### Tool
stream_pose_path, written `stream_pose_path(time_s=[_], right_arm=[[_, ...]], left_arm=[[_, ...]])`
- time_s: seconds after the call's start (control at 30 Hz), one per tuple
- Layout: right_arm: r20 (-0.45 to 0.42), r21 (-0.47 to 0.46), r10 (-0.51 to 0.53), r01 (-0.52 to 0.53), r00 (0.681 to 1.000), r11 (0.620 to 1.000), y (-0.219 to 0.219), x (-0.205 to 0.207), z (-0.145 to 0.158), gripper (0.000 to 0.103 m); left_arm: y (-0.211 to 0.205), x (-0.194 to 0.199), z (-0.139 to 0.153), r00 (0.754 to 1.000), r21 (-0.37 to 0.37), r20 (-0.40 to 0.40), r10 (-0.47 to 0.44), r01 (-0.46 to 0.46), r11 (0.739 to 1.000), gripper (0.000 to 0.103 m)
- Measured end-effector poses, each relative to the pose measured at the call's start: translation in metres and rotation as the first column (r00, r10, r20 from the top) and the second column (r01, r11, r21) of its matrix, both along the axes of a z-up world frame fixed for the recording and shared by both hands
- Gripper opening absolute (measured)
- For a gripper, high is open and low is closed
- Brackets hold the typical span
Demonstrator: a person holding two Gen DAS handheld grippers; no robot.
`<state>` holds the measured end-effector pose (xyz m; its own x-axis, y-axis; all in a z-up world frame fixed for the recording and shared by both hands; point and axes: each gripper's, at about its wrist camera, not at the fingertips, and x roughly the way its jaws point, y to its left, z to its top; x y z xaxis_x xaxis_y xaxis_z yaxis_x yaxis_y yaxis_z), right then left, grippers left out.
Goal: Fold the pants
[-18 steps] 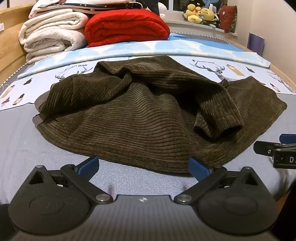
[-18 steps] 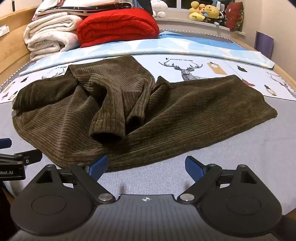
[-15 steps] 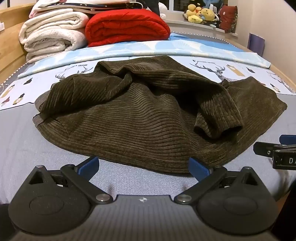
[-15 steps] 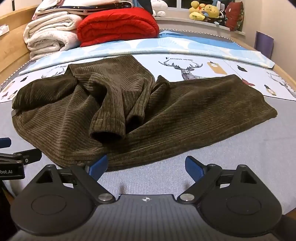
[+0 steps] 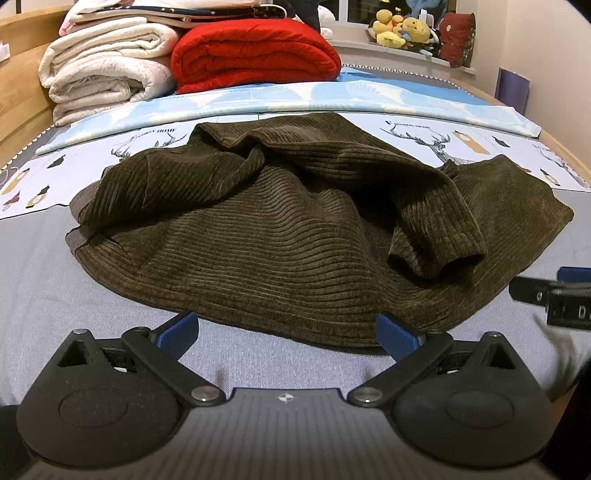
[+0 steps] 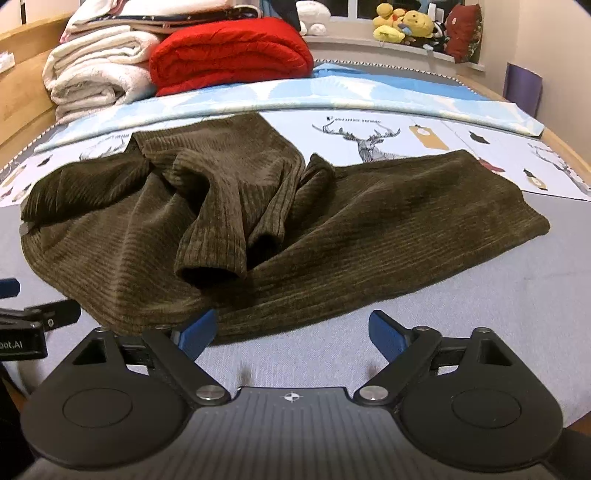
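Observation:
Dark brown corduroy pants (image 5: 258, 236) lie crumpled on the bed; one leg is bunched over the body, its cuff opening facing me (image 5: 436, 254). In the right wrist view the pants (image 6: 369, 229) spread to the right, the other leg lying flat. My left gripper (image 5: 288, 334) is open and empty, its blue fingertips (image 5: 177, 328) just short of the pants' near hem. My right gripper (image 6: 291, 332) is open and empty at the near hem, its left fingertip (image 6: 197, 330) touching the cloth edge. Each gripper shows at the other view's edge (image 5: 554, 295).
The bed has a grey sheet (image 5: 37, 277) and a blue-white deer-print cover (image 6: 369, 129). A folded red quilt (image 5: 255, 55) and white blankets (image 5: 107, 74) are stacked at the back left. Plush toys (image 6: 402, 24) sit on the windowsill. Wooden bed frame on the left.
Both grippers have crept slightly forward towards the pants' near hem. The pants have not moved.

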<state>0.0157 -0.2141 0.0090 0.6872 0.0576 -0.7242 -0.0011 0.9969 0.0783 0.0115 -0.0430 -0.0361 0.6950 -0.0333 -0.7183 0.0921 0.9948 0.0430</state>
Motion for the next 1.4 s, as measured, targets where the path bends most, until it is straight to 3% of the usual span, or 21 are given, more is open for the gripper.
stream_pose_path(time_s=[0.03, 0.1, 0.13, 0.17, 0.2, 0.23, 0.33, 0.47, 0.63, 0.7, 0.8, 0.93, 1.03, 1.1, 1.17, 1.2, 1.27, 1.33, 1.4], right_arm=[[0.006, 0.005, -0.002, 0.002, 1.0, 1.0, -0.009, 0.002, 0.002, 0.072], [0.022, 0.035, -0.012, 0.012, 1.0, 0.999, -0.015, 0.002, 0.003, 0.048], [0.022, 0.04, -0.015, 0.015, 1.0, 0.999, -0.012, 0.002, 0.005, 0.045], [0.032, 0.053, -0.024, 0.022, 0.999, 0.998, -0.013, 0.001, 0.005, 0.044], [0.06, 0.076, -0.034, 0.03, 0.998, 0.997, -0.012, 0.002, 0.006, 0.044], [0.141, 0.124, -0.058, 0.041, 0.988, 0.991, -0.014, 0.001, 0.009, 0.044], [0.119, 0.053, -0.087, 0.081, 0.989, 0.995, -0.022, 0.005, 0.013, 0.045], [0.044, 0.137, -0.216, 0.208, 0.975, 0.969, -0.053, 0.018, 0.008, 0.058], [-0.11, 0.251, -0.371, 0.387, 0.922, 0.887, -0.106, 0.042, -0.016, 0.068], [-0.153, 0.254, -0.423, 0.449, 0.893, 0.857, -0.123, 0.054, -0.027, 0.068], [-0.178, 0.225, -0.481, 0.511, 0.859, 0.83, -0.145, 0.069, -0.042, 0.068], [-0.173, 0.222, -0.532, 0.559, 0.829, 0.799, -0.175, 0.085, -0.058, 0.068], [-0.134, 0.188, -0.527, 0.544, 0.839, 0.818, -0.181, 0.101, -0.062, 0.068], [-0.107, 0.161, -0.52, 0.531, 0.847, 0.832, -0.18, 0.11, -0.066, 0.071], [-0.079, 0.133, -0.503, 0.509, 0.861, 0.85, -0.18, 0.118, -0.069, 0.073], [-0.065, 0.12, -0.49, 0.494, 0.87, 0.861, -0.179, 0.121, -0.07, 0.073], [-0.038, 0.105, -0.468, 0.469, 0.883, 0.877, -0.18, 0.128, -0.071, 0.068], [-0.017, 0.087, -0.455, 0.454, 0.89, 0.887, -0.181, 0.131, -0.072, 0.054], [-0.005, 0.086, -0.459, 0.458, 0.888, 0.885, -0.184, 0.13, -0.071, 0.029]], left_arm=[[0.0, 0.0, 0.0, 1.0, 0.0, 0.004, -0.002, 0.002, 1.0, 0.093], [-0.001, 0.001, 0.0, 1.0, 0.006, 0.012, -0.008, 0.008, 1.0, 0.07], [-0.001, 0.002, 0.0, 1.0, 0.011, 0.014, -0.011, 0.01, 1.0, 0.05], [-0.001, 0.003, 0.0, 1.0, 0.012, 0.016, -0.012, 0.011, 1.0, 0.036], [0.0, 0.005, 0.001, 1.0, 0.006, 0.017, -0.009, 0.009, 1.0, 0.032], [0.002, 0.006, 0.002, 1.0, -0.005, 0.021, -0.004, 0.004, 1.0, 0.029], [0.009, 0.013, 0.007, 0.999, -0.027, 0.037, 0.019, -0.018, 0.999, 0.029], [0.034, 0.027, 0.013, 0.997, -0.08, 0.03, 0.068, -0.066, 0.995, 0.029], [0.084, 0.058, 0.018, 0.987, -0.157, 0.016, 0.163, -0.158, 0.975, 0.029], [0.107, 0.073, 0.018, 0.978, -0.188, 0.004, 0.21, -0.205, 0.96, 0.029], [0.139, 0.094, 0.015, 0.956, -0.172, 0.016, 0.292, -0.285, 0.943, 0.031], [0.187, 0.119, -0.003, 0.896, -0.182, -0.058, 0.441, -0.444, 0.878, 0.032], [0.218, 0.13, -0.02, 0.844, -0.226, -0.151, 0.515, -0.536, 0.813, 0.033], [0.232, 0.133, -0.027, 0.825, -0.251, -0.17, 0.54, -0.566, 0.786, 0.04], [0.239, 0.138, -0.034, 0.818, -0.27, -0.197, 0.541, -0.576, 0.772, 0.056], [0.241, 0.14, -0.037, 0.812, -0.268, -0.211, 0.544, -0.583, 0.767, 0.056], [0.239, 0.141, -0.039, 0.816, -0.259, -0.191, 0.545, -0.577, 0.774, 0.061], [0.235, 0.143, -0.04, 0.825, -0.237, -0.165, 0.54, -0.565, 0.79, 0.062], [0.231, 0.14, -0.041, 0.831, -0.223, -0.143, 0.538, -0.557, 0.8, 0.062]])
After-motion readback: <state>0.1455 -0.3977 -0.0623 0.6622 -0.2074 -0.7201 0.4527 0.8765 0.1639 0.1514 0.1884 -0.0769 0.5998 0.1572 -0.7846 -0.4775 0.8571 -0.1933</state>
